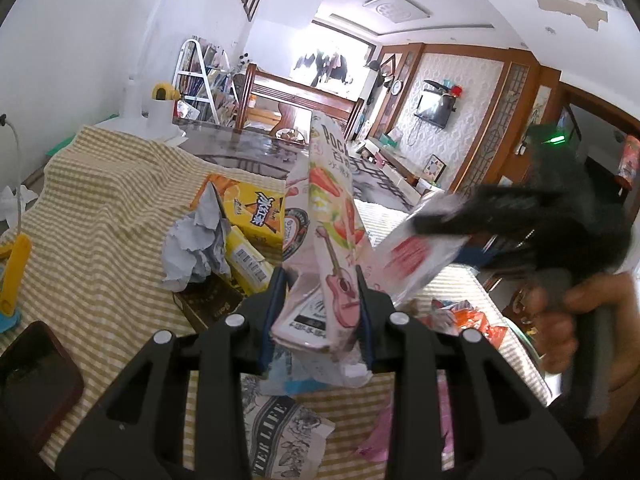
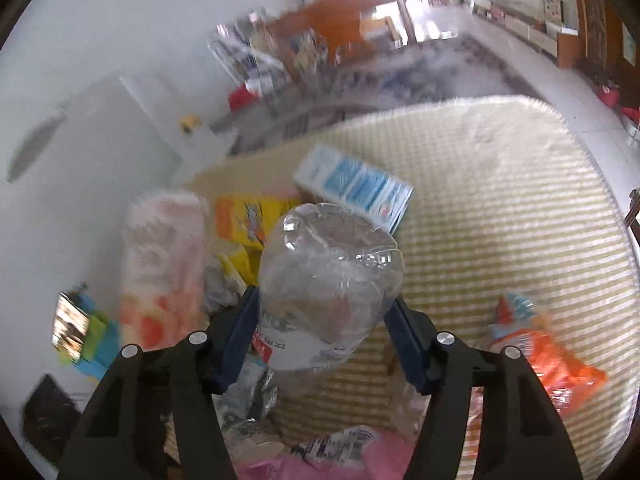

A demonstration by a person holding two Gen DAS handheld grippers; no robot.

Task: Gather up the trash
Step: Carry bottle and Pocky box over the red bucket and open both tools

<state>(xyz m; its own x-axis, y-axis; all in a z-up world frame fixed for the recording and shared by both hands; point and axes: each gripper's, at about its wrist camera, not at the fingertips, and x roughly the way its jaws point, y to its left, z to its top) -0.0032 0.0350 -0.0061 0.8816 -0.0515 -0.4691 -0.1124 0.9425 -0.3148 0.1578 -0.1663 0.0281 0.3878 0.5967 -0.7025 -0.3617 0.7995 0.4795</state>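
My left gripper [image 1: 322,280] is shut on a tall pink Pocky box [image 1: 332,216], held upright above the checked tablecloth [image 1: 100,220]. My right gripper [image 2: 324,304] is shut on a crushed clear plastic bottle [image 2: 328,276] and holds it above the table. The right gripper also shows blurred at the right of the left wrist view [image 1: 520,216], with the bottle's red label [image 1: 416,256]. The Pocky box appears blurred at the left of the right wrist view [image 2: 164,264].
Trash lies on the cloth: yellow drink cartons [image 1: 248,216], crumpled grey paper [image 1: 196,248], a printed paper scrap [image 1: 280,432], orange snack wrappers [image 2: 552,364], a blue-white carton [image 2: 356,188], pink plastic [image 2: 320,460]. A dark phone [image 1: 32,376] lies at the left edge.
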